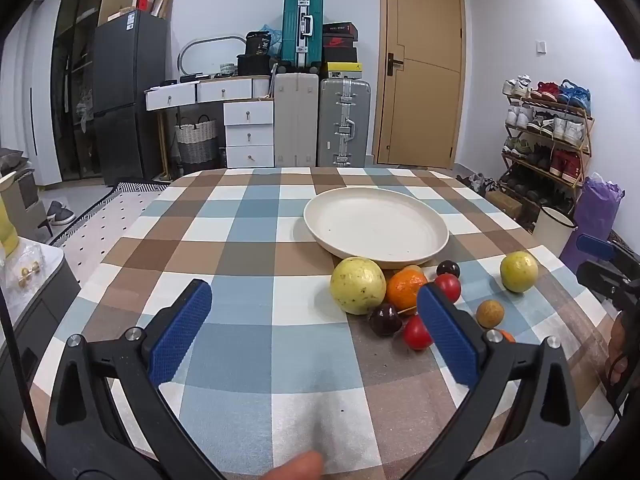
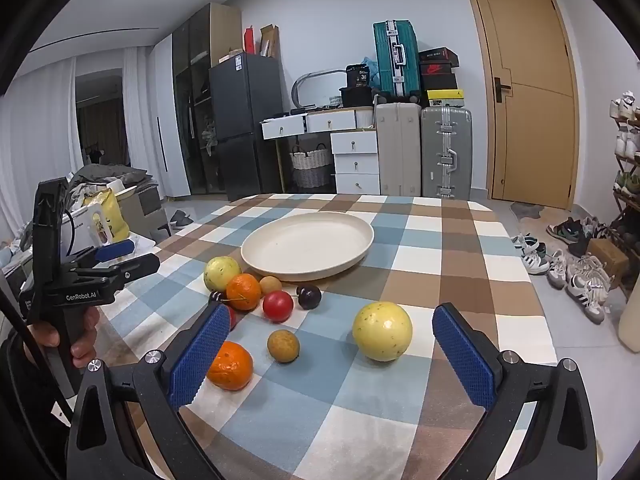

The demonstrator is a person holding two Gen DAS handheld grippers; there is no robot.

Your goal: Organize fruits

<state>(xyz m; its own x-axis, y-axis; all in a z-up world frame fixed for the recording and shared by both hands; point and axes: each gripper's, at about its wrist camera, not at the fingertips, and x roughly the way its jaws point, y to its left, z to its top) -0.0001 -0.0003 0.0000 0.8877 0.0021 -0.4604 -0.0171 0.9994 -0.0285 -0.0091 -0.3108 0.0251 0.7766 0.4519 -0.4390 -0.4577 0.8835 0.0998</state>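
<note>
1. My right gripper hangs spread wide over the checked tablecloth, holding nothing; my left gripper gapes empty too.
2. Just ahead: an orange, a small brown fruit, a big yellow fruit.
3. Beyond, more fruit clusters against the plate.
4. That plate's bare, so I'd say nothing's sorted yet.

left tool: black frame | blue textured pads | silver screws | "GenRobot.AI" marking
</note>
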